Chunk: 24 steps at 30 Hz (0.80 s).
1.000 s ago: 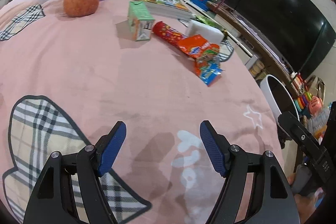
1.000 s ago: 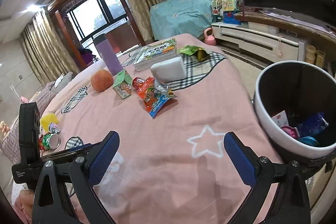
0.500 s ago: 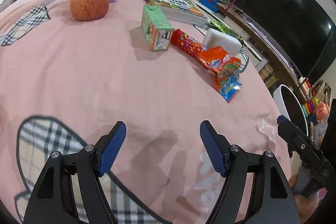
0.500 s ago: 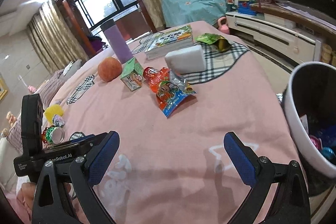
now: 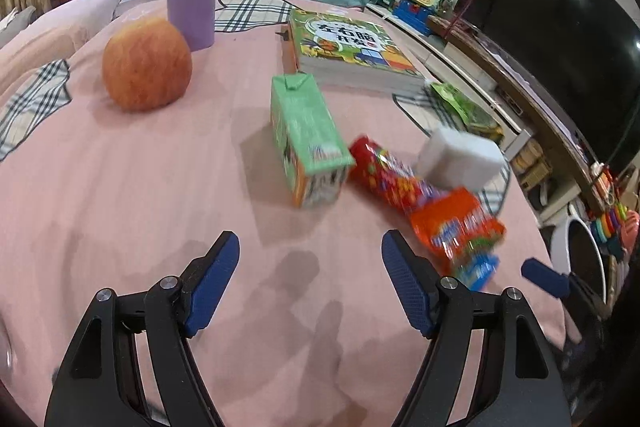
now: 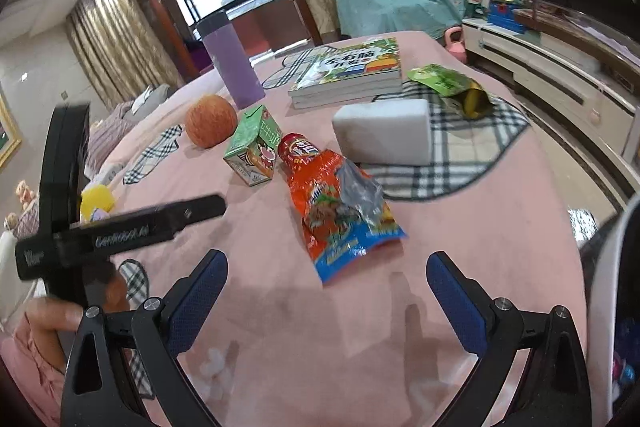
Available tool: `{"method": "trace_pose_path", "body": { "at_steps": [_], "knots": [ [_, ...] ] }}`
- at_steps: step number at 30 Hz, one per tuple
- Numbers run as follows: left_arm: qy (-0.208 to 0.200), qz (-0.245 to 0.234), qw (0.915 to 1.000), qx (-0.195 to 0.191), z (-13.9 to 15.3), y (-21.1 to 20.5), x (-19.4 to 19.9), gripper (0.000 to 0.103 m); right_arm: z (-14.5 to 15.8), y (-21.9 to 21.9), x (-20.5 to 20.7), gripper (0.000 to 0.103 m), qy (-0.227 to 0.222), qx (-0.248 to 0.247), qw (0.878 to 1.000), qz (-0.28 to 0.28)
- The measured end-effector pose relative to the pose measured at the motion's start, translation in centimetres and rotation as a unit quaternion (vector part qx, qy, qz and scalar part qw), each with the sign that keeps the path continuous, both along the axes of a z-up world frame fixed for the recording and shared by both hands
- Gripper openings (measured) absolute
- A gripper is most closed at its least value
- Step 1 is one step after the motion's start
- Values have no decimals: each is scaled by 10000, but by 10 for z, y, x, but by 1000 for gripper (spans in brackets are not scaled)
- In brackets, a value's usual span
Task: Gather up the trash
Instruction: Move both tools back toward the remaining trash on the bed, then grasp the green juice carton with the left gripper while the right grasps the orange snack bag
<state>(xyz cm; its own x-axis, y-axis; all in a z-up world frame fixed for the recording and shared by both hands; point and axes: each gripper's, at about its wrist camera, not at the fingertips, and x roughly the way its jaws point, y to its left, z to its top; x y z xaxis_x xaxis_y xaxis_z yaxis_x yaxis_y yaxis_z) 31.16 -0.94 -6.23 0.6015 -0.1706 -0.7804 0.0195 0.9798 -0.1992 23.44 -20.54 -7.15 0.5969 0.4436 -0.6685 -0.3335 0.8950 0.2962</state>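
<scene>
On the pink bedspread lie a green juice carton (image 5: 308, 143) (image 6: 254, 147) and a red-orange snack wrapper (image 5: 440, 211) (image 6: 336, 203) side by side. A crumpled green wrapper (image 5: 464, 107) (image 6: 448, 83) rests farther back on a plaid patch. My left gripper (image 5: 310, 259) hovers open just short of the carton, nothing between its blue pads. My right gripper (image 6: 326, 275) is open too, empty, right in front of the snack wrapper's blue end. The white trash bin (image 5: 580, 259) (image 6: 608, 267) stands off the bed's right edge.
A white foam block (image 6: 384, 135), a book (image 6: 348, 71), a purple bottle (image 6: 232, 63) and a round orange fruit (image 6: 210, 121) sit behind the trash. A yellow object (image 6: 98, 199) lies far left. A TV cabinet (image 6: 560, 67) runs along the right wall.
Both grippers have moved forward over the bed toward the carton and wrapper, which now loom larger. The bin has slid to the right edge of the right wrist view.
</scene>
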Motion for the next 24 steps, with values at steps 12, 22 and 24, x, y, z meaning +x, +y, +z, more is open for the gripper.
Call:
{"method": "trace_pose_path", "body": {
  "at_steps": [12, 22, 24],
  "knots": [
    [12, 52, 9997, 259, -11, 1, 40, 75, -17, 11, 38, 99, 180, -223, 9996, 69],
    [23, -183, 9995, 261, -17, -2, 41, 33, -18, 11, 37, 59, 168, -391, 9991, -81],
    [-30, -218, 9994, 260, -14, 0, 34, 33, -16, 12, 33, 23, 154, -438, 9989, -71]
  ]
}}
